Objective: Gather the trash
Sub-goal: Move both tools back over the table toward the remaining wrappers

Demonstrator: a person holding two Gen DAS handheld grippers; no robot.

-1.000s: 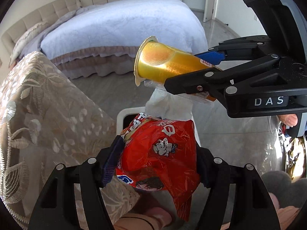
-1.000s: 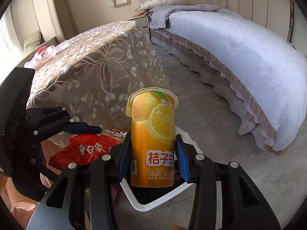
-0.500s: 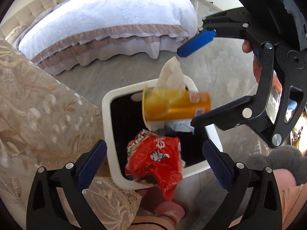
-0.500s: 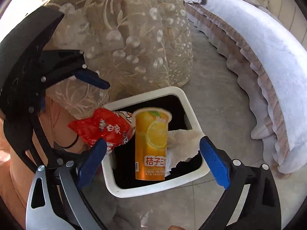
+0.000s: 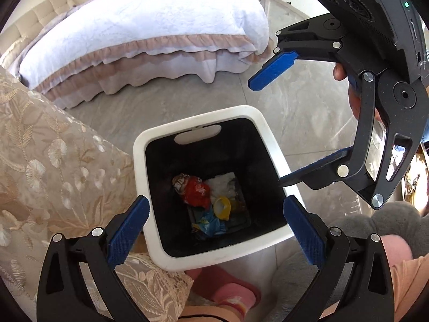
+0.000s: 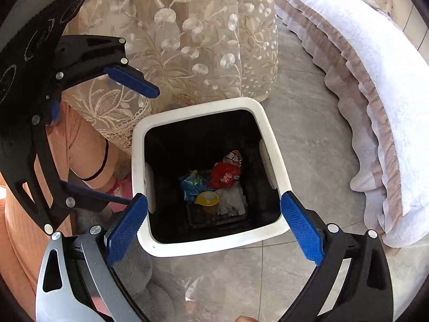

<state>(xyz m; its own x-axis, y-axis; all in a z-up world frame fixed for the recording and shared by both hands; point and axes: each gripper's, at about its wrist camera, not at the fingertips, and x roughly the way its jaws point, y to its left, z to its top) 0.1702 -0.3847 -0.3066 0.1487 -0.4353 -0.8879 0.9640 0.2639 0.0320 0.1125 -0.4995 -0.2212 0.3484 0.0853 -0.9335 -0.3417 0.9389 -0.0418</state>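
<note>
A white trash bin [image 5: 150, 145] with a black inside stands on the floor, also in the right wrist view [image 6: 139, 134]. At its bottom lie a red snack wrapper [image 5: 195, 191], an orange drink cup [image 5: 224, 208], white tissue [image 5: 224, 185] and a blue wrapper [image 5: 210, 224]. The same wrapper [image 6: 225, 173], cup [image 6: 206, 201] and tissue [image 6: 232, 201] show in the right wrist view. My left gripper [image 5: 214, 224] is open and empty above the bin. My right gripper [image 6: 214, 221] is open and empty above it too, and also shows in the left wrist view [image 5: 278, 131].
A table draped in a beige embroidered cloth [image 5: 40, 161] stands right beside the bin. A bed with a white cover [image 5: 139, 26] lies beyond on the grey tiled floor [image 5: 295, 107]. The person's leg and pink slipper [image 5: 228, 287] are next to the bin.
Both grippers opened. The red wrapper, the orange cup and the tissue fell from above the rim to the bottom of the bin.
</note>
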